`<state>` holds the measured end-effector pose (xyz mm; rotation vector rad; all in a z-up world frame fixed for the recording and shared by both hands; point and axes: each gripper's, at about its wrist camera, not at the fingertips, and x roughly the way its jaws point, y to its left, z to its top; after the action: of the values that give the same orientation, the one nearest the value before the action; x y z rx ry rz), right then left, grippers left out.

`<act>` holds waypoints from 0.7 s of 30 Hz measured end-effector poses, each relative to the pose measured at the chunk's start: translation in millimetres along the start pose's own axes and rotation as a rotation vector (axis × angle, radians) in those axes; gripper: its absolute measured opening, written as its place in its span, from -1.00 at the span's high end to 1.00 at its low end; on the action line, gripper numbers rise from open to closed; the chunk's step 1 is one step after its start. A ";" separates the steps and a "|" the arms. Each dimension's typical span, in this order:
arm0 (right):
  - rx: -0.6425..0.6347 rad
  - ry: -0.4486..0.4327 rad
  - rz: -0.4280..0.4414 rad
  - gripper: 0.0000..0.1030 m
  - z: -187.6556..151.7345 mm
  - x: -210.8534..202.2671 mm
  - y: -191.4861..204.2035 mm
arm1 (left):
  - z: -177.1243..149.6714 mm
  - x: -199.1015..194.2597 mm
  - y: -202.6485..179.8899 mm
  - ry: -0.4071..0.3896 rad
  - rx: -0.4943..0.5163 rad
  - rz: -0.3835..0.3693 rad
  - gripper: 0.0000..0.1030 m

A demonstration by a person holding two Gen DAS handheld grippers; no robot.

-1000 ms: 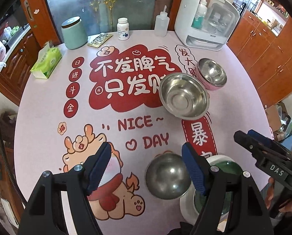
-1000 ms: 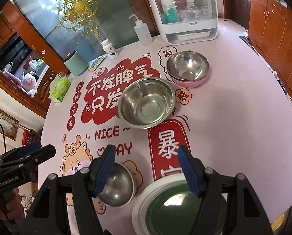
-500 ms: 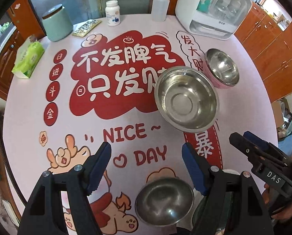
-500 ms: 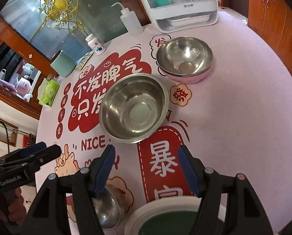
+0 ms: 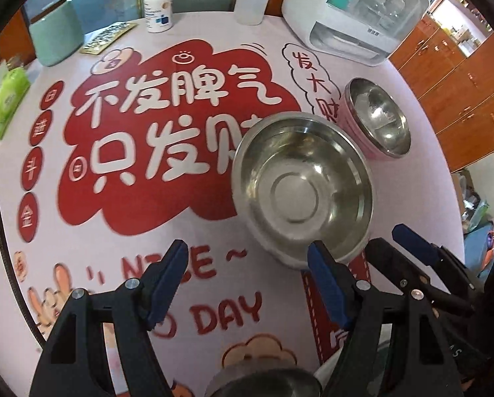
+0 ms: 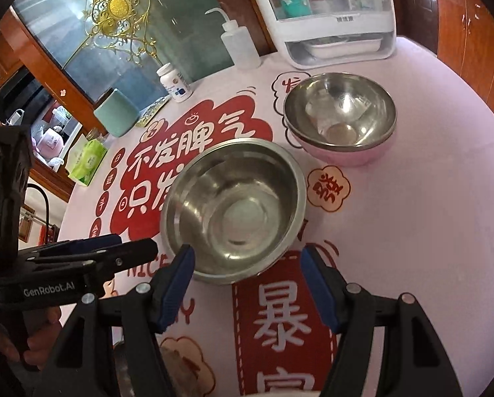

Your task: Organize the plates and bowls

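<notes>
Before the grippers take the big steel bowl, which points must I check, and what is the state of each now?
1. Left gripper open, nothing between its pads: ok.
2. Right gripper open and empty: ok.
3. Large steel bowl upright and empty: ok.
4. Bowl rim between the right gripper's pads: not ok, it lies just ahead of them.
5. Pink bowl apart from the large bowl: ok.
6. Contents of the steel bowl nested inside the pink one: cannot tell.
</notes>
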<state>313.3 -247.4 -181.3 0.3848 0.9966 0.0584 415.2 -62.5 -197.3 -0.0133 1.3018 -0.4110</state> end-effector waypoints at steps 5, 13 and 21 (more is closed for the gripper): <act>0.022 -0.030 -0.018 -0.29 -1.3 7.1 -10.5 | 4.0 18.1 7.7 -0.005 -0.030 -0.034 -0.42; 0.051 -0.015 -0.017 -0.29 -4.9 21.4 -20.8 | 2.8 48.7 14.8 0.027 -0.058 -0.062 -0.22; 0.047 -0.009 0.000 -0.05 -6.9 28.0 -19.4 | 1.6 62.0 17.7 0.040 -0.093 -0.125 0.13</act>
<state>320.5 -257.3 -213.8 0.4278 0.9904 0.0327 434.5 -65.2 -258.8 -0.1658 1.3631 -0.4585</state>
